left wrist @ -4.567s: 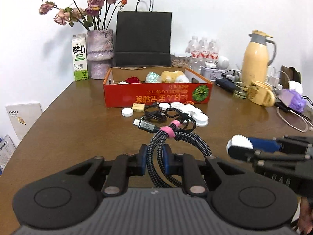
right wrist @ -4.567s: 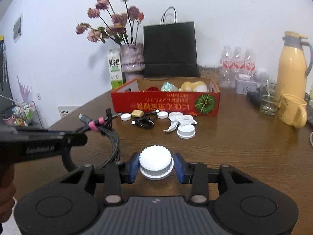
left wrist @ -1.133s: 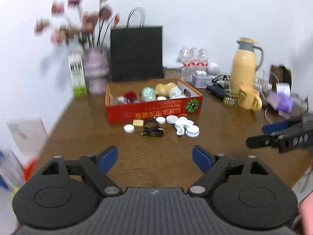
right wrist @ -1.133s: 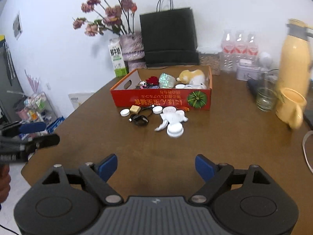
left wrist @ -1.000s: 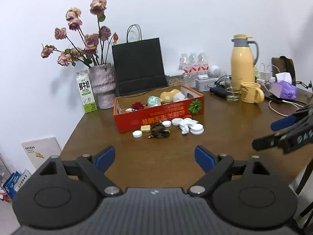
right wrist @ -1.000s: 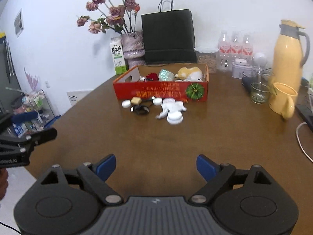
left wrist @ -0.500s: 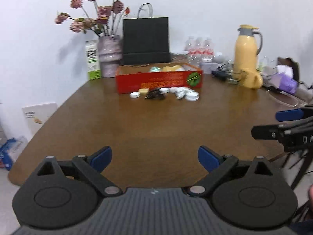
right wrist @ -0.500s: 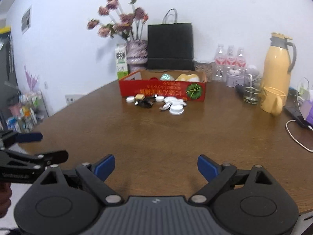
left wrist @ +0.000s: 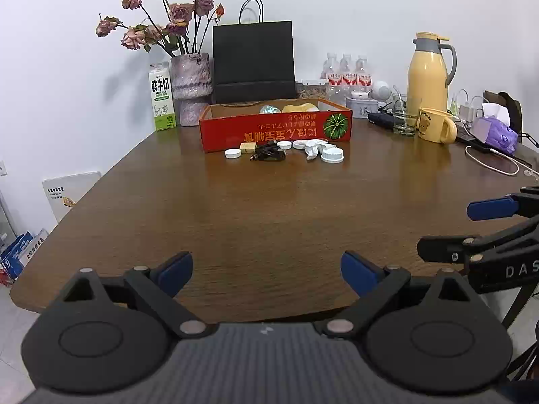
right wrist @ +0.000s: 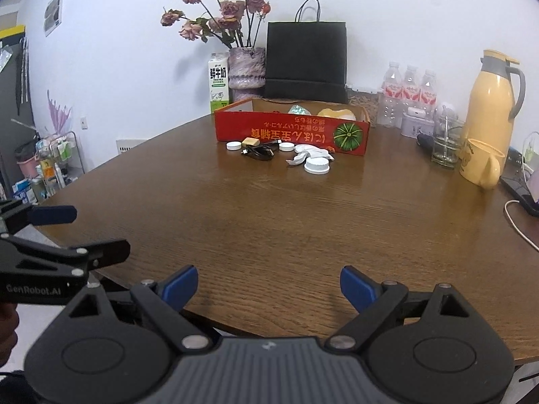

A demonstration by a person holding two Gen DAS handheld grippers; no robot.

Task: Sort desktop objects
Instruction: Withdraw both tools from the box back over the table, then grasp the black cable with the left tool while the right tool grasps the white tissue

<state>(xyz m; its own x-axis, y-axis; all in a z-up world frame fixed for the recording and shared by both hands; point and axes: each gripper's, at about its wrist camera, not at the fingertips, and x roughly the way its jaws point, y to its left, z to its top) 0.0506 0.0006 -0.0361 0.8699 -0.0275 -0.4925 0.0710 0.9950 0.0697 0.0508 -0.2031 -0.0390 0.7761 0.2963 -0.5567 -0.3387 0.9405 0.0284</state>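
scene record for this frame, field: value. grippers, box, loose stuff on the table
left gripper: open, empty, back at the near table edge
right gripper: open, empty, back at the near table edge
red box: far side of the wooden table, open top, a few items inside
loose items: in front of the box, not in it
white caps: small white cap at left, large white cap at right, others between
black cable: coiled, between the caps
tan block: against the box front
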